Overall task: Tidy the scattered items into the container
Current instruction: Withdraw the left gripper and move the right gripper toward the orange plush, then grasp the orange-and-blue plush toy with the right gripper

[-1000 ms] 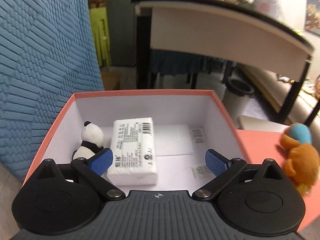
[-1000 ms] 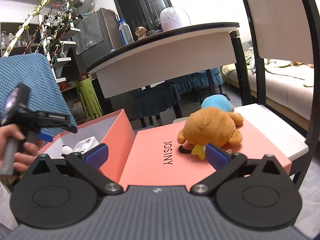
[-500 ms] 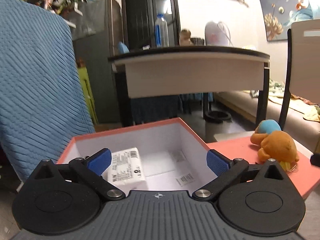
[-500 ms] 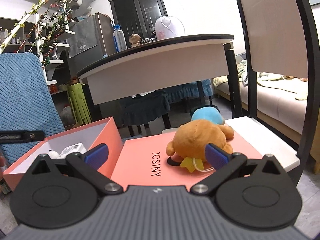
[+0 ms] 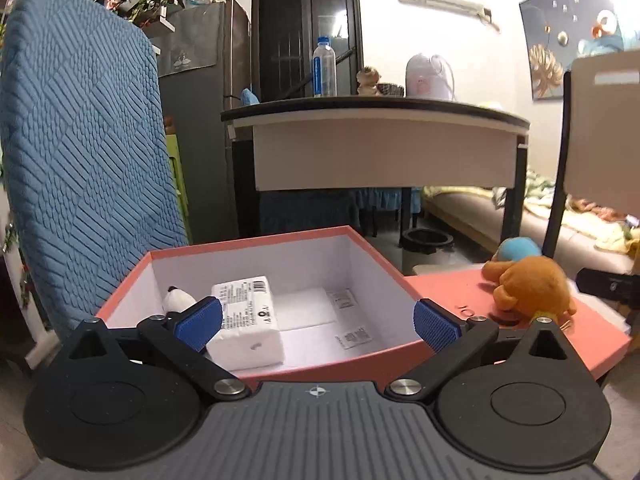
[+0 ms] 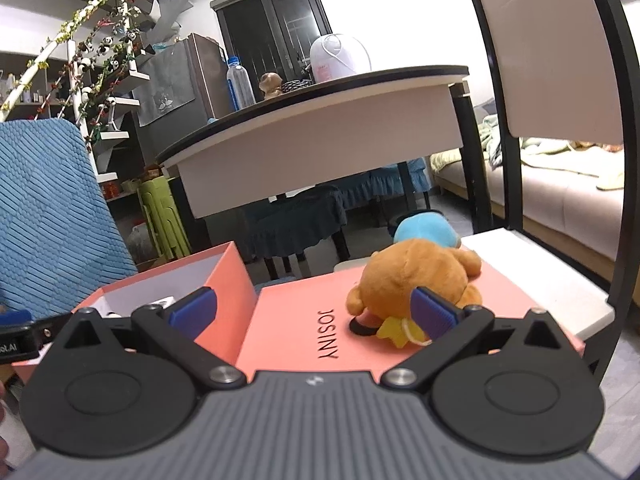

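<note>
An open salmon-pink box (image 5: 372,254) with a white inside holds a white tissue pack (image 5: 248,316) and a small panda toy (image 5: 178,300). My left gripper (image 5: 318,322) hangs open over the box's near wall, with nothing between its blue pads. To the right lies the box lid (image 6: 304,312), printed JOSINY. On it rests an orange plush (image 6: 416,280) with a blue plush (image 6: 424,230) behind it. My right gripper (image 6: 312,310) is open just in front of the lid, its right pad close to the orange plush (image 5: 528,284). The box (image 6: 228,276) shows at left.
A blue textured chair back (image 5: 76,152) rises left of the box. A dark-topped table (image 5: 376,140) with a bottle and a jug stands behind. The lid lies on a white chair seat (image 6: 540,280) with a black frame. A sofa (image 6: 568,196) is at far right.
The left gripper has pulled back and tilted up from looking down into the box, so the room shows above it. The right gripper has crept closer to the orange plush.
</note>
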`<state>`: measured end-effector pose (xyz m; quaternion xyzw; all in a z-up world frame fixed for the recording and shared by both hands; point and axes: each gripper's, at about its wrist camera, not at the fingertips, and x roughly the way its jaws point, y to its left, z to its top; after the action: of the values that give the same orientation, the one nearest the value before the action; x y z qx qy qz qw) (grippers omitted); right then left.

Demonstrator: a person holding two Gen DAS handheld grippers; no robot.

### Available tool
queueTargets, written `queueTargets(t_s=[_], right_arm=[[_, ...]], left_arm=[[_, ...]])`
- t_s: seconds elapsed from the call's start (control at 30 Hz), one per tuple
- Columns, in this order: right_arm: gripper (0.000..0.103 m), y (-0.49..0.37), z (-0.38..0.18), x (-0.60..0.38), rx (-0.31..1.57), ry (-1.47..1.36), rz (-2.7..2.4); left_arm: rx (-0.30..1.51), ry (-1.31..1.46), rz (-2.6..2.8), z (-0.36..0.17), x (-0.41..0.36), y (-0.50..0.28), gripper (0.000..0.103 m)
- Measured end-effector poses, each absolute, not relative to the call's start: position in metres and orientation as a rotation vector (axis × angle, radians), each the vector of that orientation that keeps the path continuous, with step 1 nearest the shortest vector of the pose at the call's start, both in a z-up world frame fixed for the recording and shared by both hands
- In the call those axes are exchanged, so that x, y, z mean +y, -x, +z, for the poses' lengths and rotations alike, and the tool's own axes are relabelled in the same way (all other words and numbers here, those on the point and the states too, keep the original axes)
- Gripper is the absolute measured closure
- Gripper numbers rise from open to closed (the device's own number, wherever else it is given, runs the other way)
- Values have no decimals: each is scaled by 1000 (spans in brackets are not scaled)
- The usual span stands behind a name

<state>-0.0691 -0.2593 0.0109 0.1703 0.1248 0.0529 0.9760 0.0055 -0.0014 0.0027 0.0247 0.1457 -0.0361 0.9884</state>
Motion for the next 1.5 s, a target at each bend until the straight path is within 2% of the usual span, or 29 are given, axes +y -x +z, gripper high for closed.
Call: queueTargets(t_s=[0.27, 0.5, 0.73, 0.93, 1.17, 1.2, 1.23, 1.33, 1.5], right_arm=[[0, 88, 17, -257, 215, -353, 120], [0, 69, 28, -267, 231, -320, 102], [0, -4, 31, -286, 320, -251, 19], [0, -86, 0, -297, 451, -163, -111], [0, -120, -21, -297, 561, -194, -101], [4, -120, -22, -295, 564, -178, -99], [18, -120, -22, -293, 568, -156, -97], [31, -118, -20, -292, 563, -142, -82], [35, -117, -2, -288, 530, -163, -37]], left_arm=[[269, -34, -119, 1, -9, 12, 0], [277, -47, -117, -3, -16, 9, 0], [286, -44, -91, -5, -13, 9, 0], [307, 8, -89, -4, -2, 7, 0], [322, 48, -100, -2, 8, 6, 0], [325, 52, -104, -2, 9, 6, 0], [328, 55, -109, -2, 9, 6, 0], [322, 53, -114, -1, 11, 8, 0], [309, 46, -111, 0, 13, 13, 0]])
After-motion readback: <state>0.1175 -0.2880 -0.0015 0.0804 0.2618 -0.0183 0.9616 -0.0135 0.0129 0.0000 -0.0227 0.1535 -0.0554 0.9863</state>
